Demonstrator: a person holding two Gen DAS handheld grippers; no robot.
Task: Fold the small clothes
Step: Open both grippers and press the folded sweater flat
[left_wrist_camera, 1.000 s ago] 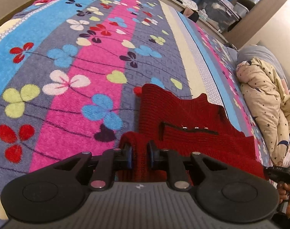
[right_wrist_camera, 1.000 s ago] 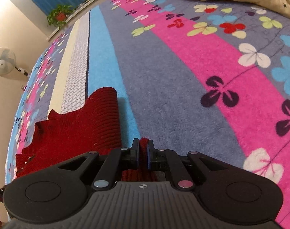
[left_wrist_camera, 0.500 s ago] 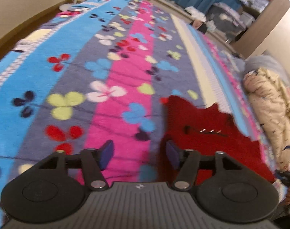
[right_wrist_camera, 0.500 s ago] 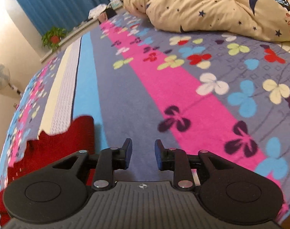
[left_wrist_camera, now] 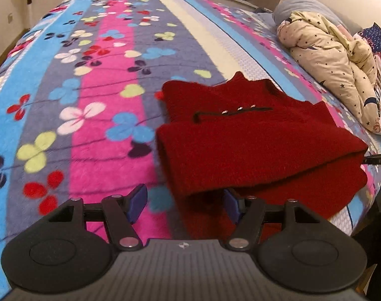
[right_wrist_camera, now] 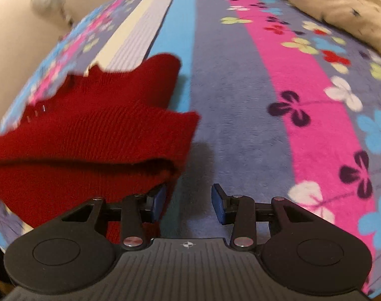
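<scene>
Though the red knit sweater [left_wrist_camera: 253,145] now lies folded once on the flowered blanket [left_wrist_camera: 97,105], both tools, left tool [left_wrist_camera: 183,202] and right tool [right_wrist_camera: 188,202], just opened, spread and empty beside its near edge; further folds likely remain.

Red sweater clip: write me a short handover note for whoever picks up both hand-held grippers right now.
Left hand-held gripper: open, nothing held; jaws have just been opening.
Right hand-held gripper: open, nothing held; jaws have just been opening.
Red sweater: lies on the flowered blanket, its near part folded over the body.
Done: first fold laid and released.
Left: probably fold once more and tidy the edges.
</scene>
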